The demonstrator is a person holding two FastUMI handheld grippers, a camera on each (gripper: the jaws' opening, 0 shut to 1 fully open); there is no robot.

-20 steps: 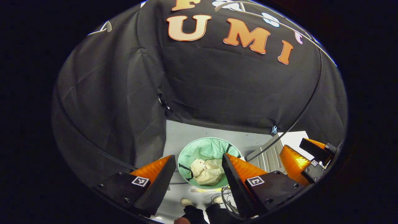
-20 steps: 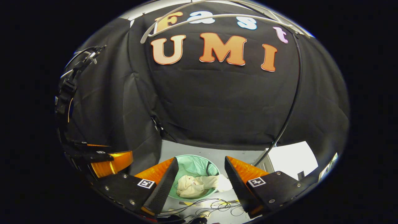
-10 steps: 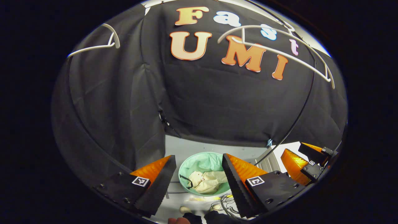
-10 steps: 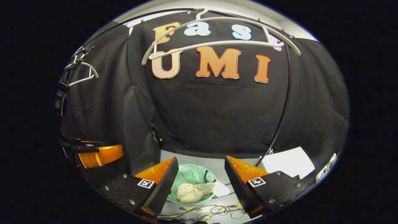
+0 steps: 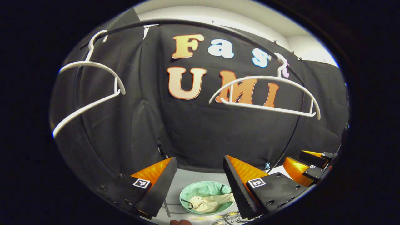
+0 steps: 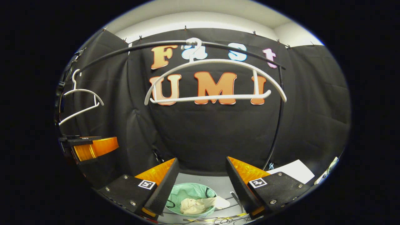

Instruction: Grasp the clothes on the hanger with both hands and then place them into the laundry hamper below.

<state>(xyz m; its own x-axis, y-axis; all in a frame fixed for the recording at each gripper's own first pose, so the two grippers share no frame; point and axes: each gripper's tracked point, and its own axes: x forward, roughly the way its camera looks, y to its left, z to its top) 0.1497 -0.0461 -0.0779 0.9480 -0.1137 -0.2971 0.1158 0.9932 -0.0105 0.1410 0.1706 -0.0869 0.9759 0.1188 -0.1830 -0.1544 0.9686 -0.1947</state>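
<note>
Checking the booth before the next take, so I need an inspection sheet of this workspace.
Surface: grey floor, a white sheet at right.
Job's things: cream garment lies in the mint-green round hamper, one part draped over its rim; two white plastic hangers bare on the black rail.
Clutter: nothing seen.
Grippers: left gripper and right gripper open, holding nothing.
Cables: loose wires on the floor beside the hamper.
Surroundings: black cloth wall.

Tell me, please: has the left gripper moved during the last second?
Yes. The left gripper has tilted upward: in its view the hamper on the floor has slid down and shrunk, and the hangers have come into sight.
</note>
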